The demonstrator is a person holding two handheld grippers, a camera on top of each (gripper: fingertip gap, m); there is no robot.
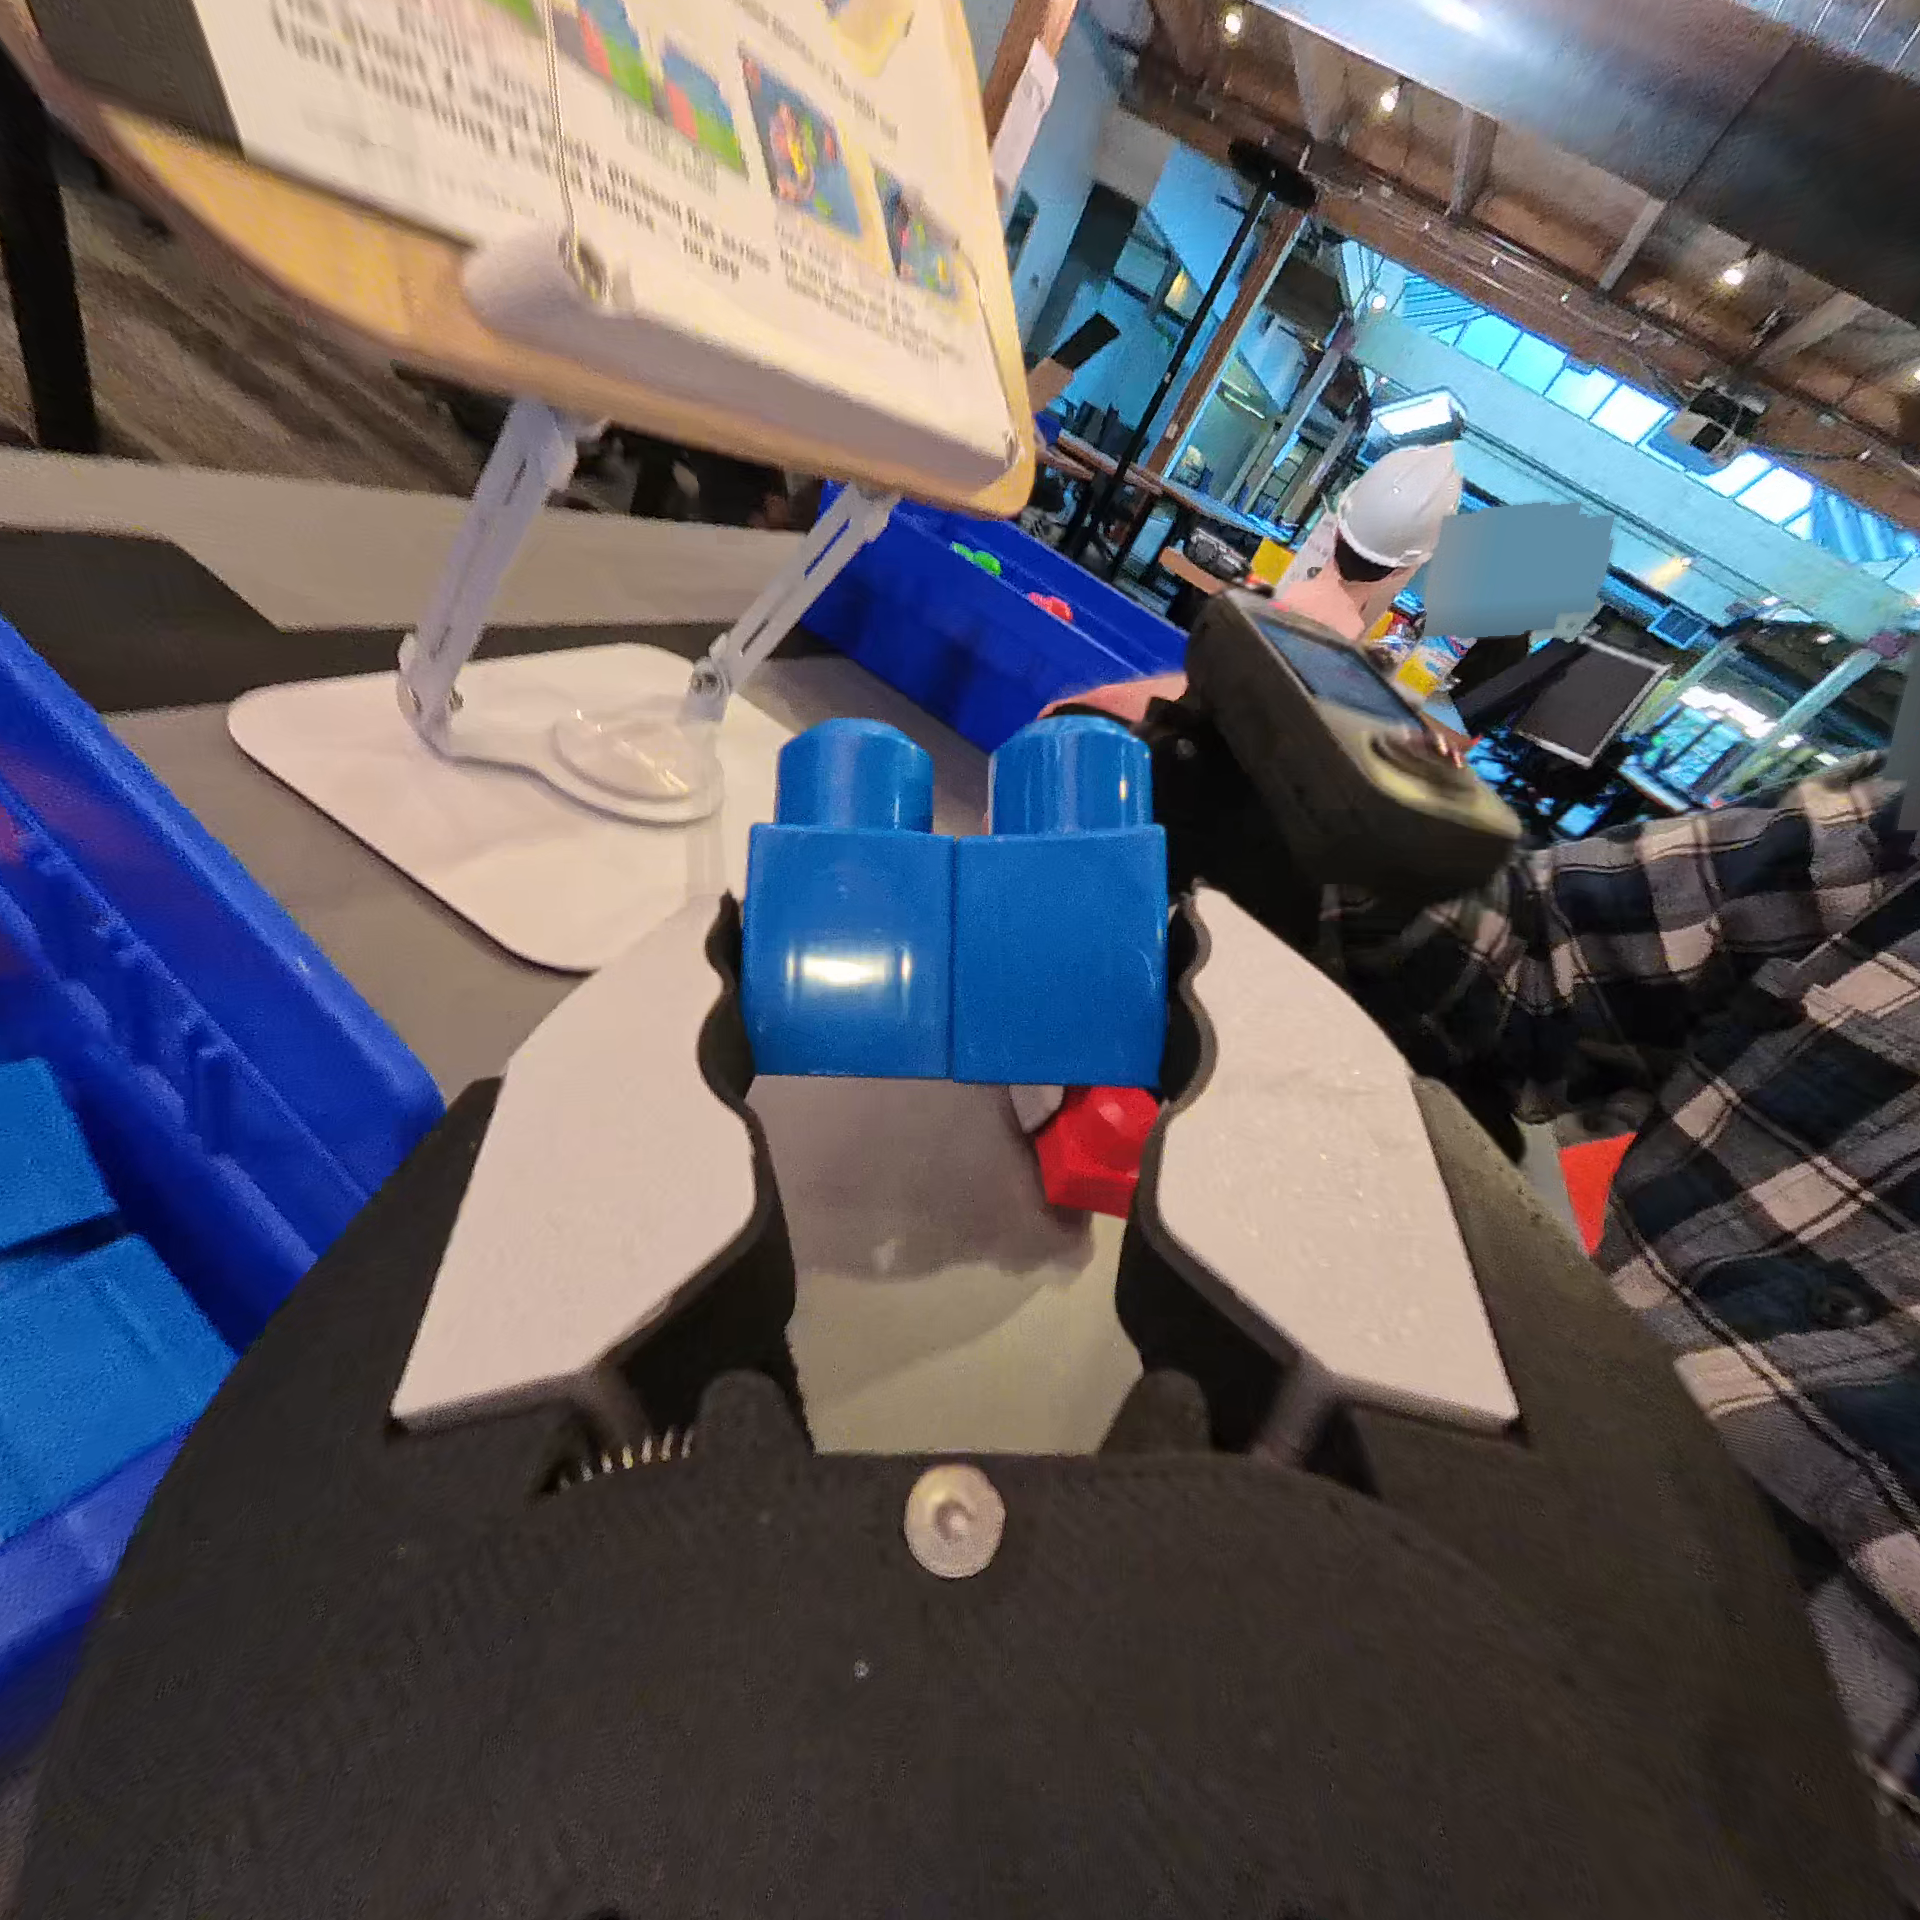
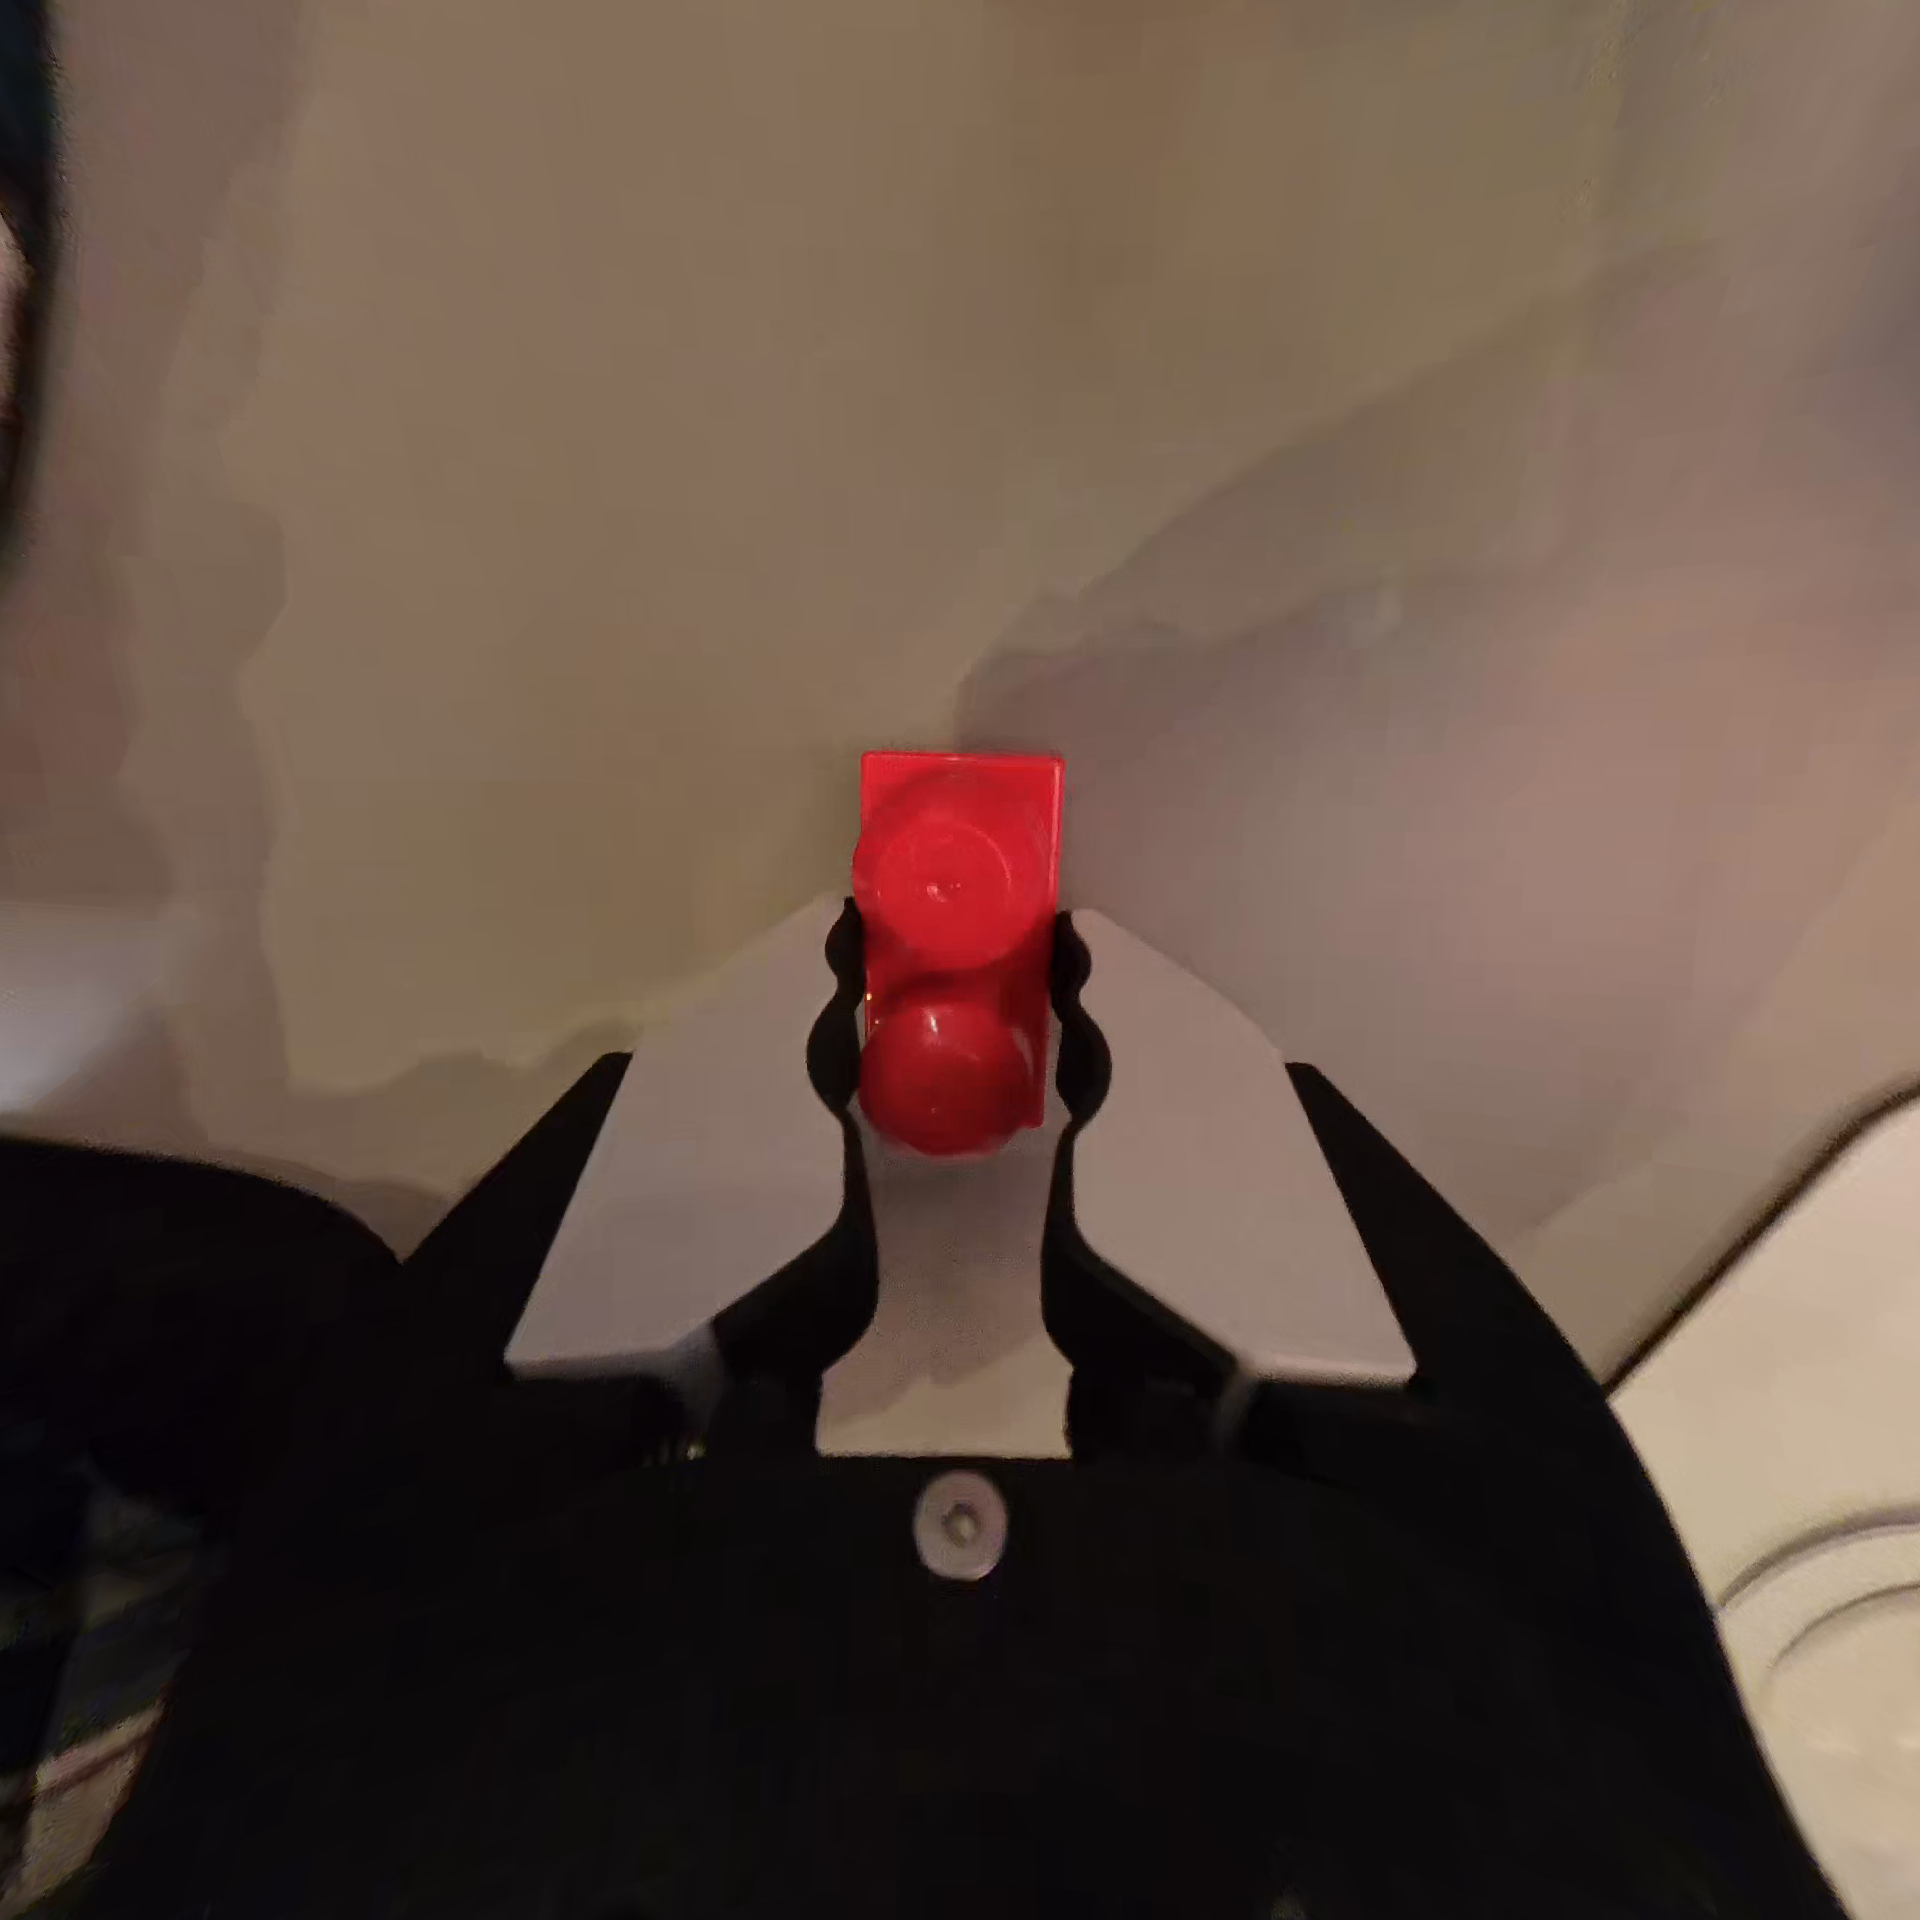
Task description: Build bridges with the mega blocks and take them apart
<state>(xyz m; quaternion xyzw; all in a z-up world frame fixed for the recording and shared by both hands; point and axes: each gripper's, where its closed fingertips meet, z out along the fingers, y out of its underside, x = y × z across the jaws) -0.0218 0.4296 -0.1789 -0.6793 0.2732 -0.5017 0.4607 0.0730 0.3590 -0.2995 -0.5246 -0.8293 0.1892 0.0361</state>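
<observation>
Left tongs: closed on two blue blocks set side by side, studs up, pads pressing the outer faces.
Blue blocks: held above the desk, just in front of the white document stand.
Right tongs: clamped on a red block, pads against its two long sides.
Red block: two studs facing the camera, far end jutting past the fingertips, pale desk surface behind it.
Blue bins: one at the left edge, another behind the stand.
Sleeve: plaid, at the right.

White stand, tilted instruction board
</observation>
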